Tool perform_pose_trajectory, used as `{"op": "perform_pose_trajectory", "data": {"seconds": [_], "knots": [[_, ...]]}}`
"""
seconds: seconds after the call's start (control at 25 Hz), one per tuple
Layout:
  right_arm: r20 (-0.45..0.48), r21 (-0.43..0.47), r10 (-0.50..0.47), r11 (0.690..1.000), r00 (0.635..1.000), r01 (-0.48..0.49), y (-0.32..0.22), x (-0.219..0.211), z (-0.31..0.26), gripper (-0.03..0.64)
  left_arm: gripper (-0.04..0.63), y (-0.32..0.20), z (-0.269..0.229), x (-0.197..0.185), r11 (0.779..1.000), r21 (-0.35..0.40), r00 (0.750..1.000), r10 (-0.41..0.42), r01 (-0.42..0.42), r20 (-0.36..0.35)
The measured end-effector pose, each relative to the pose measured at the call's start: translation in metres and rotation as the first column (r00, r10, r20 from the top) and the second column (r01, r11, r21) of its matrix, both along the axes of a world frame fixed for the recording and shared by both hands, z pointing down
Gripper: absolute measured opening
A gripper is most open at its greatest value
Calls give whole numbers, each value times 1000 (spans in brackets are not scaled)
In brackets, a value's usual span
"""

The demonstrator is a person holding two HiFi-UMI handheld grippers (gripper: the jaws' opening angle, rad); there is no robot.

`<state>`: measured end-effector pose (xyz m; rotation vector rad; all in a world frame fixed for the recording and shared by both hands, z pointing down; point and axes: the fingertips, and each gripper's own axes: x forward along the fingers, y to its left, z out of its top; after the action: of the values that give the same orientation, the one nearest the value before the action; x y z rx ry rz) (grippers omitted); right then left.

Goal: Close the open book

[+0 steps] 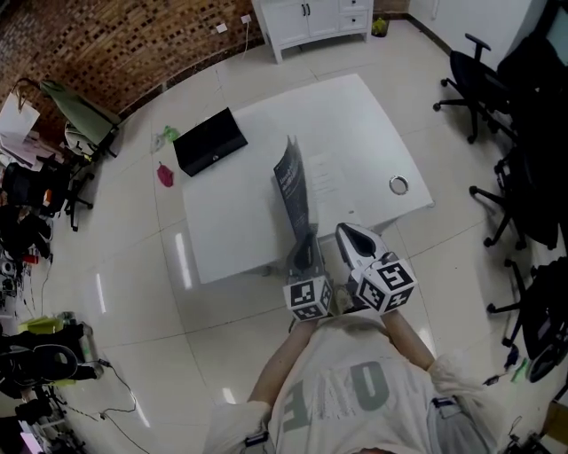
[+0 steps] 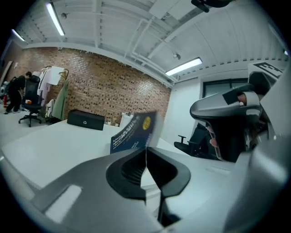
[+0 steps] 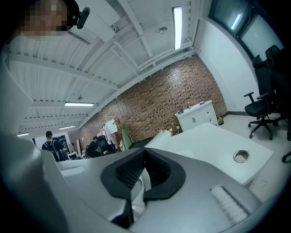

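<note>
So there's one book on the white surface, near the front edge and about mid-width. Its dark blue cover is glossy, with white lettering and a round yellow badge, and it stands almost upright on edge. The pale pages lie flat just to the right of it.

The left hand-held gripper has its ribbed black pads pinched together on the near edge of that cover. In the left gripper view the cover shows as a thin sheet running up out of the seam between the jaws.

The right hand-held gripper sits just beside the left one at the front edge of the surface. Its jaws are pressed together with nothing between them. Both hand-held grippers are smooth grey plastic and each carries one marker cube, so two cubes total.

Other stuff on the surface:
- one flat, rectangular matte black box at the far left corner
- one round metal-rimmed hole at the right

Past the surface there's a white cabinet, a rough brick wall, a shiny tiled floor and black office chairs on the right. I can't count the chairs cleanly.
</note>
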<state>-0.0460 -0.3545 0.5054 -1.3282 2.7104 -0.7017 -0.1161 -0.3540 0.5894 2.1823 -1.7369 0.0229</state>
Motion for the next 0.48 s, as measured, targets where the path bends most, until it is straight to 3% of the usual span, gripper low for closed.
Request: {"op": "perform_pose_trajectory", "data": {"seconds": [0.04, 0.28, 0.48], "knots": [[1, -6, 9, 1000, 1000, -9, 0, 3, 1, 3, 0, 0, 0, 6, 1000, -1, 1000, 14, -14, -7], [-1, -13, 42, 999, 999, -42, 3, 21, 5, 3, -2, -1, -8, 25, 997, 30, 998, 64, -64, -2], [2, -17, 36, 999, 999, -36, 5, 23, 7, 3, -2, -1, -41, 13, 991, 132, 999, 29, -35, 46]]}}
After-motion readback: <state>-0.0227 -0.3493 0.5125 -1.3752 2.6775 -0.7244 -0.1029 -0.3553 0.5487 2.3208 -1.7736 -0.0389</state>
